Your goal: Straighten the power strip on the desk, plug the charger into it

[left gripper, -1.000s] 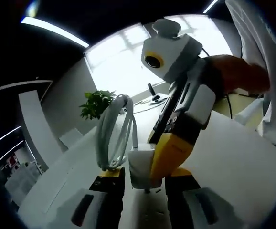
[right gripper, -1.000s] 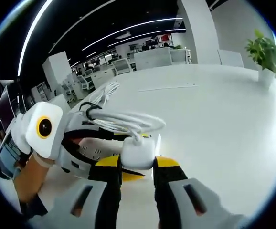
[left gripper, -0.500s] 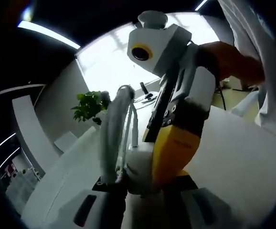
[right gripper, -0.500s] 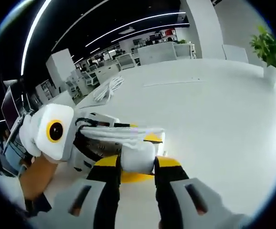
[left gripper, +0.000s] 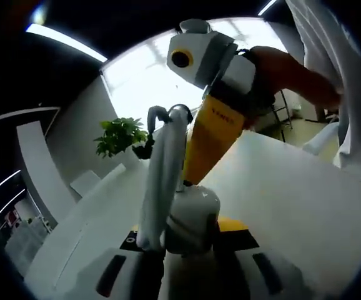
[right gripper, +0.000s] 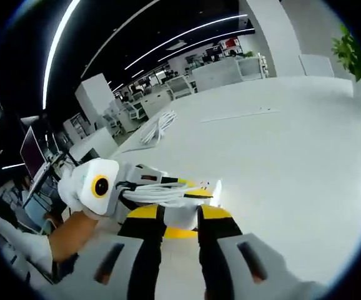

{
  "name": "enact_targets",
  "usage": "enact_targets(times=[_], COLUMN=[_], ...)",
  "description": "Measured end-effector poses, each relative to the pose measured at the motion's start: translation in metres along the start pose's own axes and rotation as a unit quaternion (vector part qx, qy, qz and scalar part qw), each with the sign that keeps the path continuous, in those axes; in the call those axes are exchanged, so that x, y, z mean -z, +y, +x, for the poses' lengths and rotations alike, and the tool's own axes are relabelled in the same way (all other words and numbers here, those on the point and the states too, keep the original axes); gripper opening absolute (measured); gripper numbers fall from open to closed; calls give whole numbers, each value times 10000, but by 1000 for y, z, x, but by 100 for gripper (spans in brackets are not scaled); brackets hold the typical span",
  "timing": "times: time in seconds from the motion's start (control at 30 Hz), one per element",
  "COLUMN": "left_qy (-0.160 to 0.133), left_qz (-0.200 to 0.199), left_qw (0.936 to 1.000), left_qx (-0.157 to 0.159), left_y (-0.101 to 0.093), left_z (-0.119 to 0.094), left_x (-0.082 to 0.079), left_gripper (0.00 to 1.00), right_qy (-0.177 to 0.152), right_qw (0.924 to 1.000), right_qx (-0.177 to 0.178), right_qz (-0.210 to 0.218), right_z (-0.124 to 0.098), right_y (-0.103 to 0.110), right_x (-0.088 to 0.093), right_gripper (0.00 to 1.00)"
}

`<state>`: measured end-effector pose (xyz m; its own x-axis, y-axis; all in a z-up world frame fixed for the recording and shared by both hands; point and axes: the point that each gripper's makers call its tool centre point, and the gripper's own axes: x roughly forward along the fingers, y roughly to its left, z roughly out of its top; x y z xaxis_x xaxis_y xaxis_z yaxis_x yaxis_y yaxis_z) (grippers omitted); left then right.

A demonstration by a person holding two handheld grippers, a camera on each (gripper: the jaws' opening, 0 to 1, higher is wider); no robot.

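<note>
A white charger [left gripper: 193, 215] with a coiled white cable [left gripper: 165, 169] sits between the jaws of my left gripper [left gripper: 187, 250], which is shut on it. My right gripper [left gripper: 208, 137] comes down onto the same charger from above, a person's hand [left gripper: 293, 75] behind it. In the right gripper view, my right gripper [right gripper: 180, 215] is shut on the charger [right gripper: 179, 217], the cable [right gripper: 152, 195] looping to its left. The left gripper [right gripper: 130, 187] reaches in from the left and meets the charger over the white desk [right gripper: 280, 156].
A loose bundle of white cable [right gripper: 158, 125] lies far back on the desk. A potted plant [left gripper: 121, 134] stands at the desk's end, plant [right gripper: 352, 53] at the right edge. Office desks and chairs [right gripper: 187, 78] fill the room behind. A person's white sleeve [left gripper: 349, 94] hangs at the right.
The right gripper has swung from beside the charger to above it, and the charger and cable coil have turned with it. Both views have tilted.
</note>
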<state>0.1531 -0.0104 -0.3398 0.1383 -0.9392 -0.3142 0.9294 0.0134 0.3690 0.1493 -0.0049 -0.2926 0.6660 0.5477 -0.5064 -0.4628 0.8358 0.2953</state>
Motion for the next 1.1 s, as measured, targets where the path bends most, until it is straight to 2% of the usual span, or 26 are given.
enact_targets(times=[0.1, 0.2, 0.37, 0.57, 0.6, 0.63, 0.67, 0.7, 0.83, 1.1], left_qy=[-5, -16, -34, 4, 31, 287, 46, 168, 131, 13], left_qz=[-35, -106, -243, -337, -347, -236, -303, -266, -291, -435], left_qw=[10000, 9999, 9997, 9994, 9993, 9992, 9995, 9994, 9994, 9990], left_qx=[-12, -23, -58, -97, -105, -114, -98, -119, -113, -74], left_y=[1, 2, 4, 7, 8, 8, 5, 6, 5, 5], left_z=[-1, -2, -1, 1, 2, 2, 5, 3, 4, 3], left_x=[0, -1, -2, 0, 0, 8, 1, 5, 4, 1], left_gripper=[32, 31, 33, 35, 35, 36, 34, 33, 32, 32], right_qy=[204, 229, 542, 661, 692, 933, 806, 818, 792, 719], right_qw=[9997, 9996, 9974, 9961, 9954, 9921, 9933, 9932, 9937, 9938], right_qx=[-27, -94, -155, -198, -207, -27, -97, -95, -99, -156], right_qz=[-148, -140, -457, -555, -635, -839, -820, -826, -790, -830], right_z=[7, 11, 14, 19, 20, 21, 25, 25, 22, 19], right_y=[3, 3, 5, 6, 8, 2, 7, 6, -2, -1], right_x=[2, -2, -4, -7, -6, 2, 1, 2, -3, -4], right_gripper=[20, 20, 20, 20, 19, 17, 17, 17, 17, 17])
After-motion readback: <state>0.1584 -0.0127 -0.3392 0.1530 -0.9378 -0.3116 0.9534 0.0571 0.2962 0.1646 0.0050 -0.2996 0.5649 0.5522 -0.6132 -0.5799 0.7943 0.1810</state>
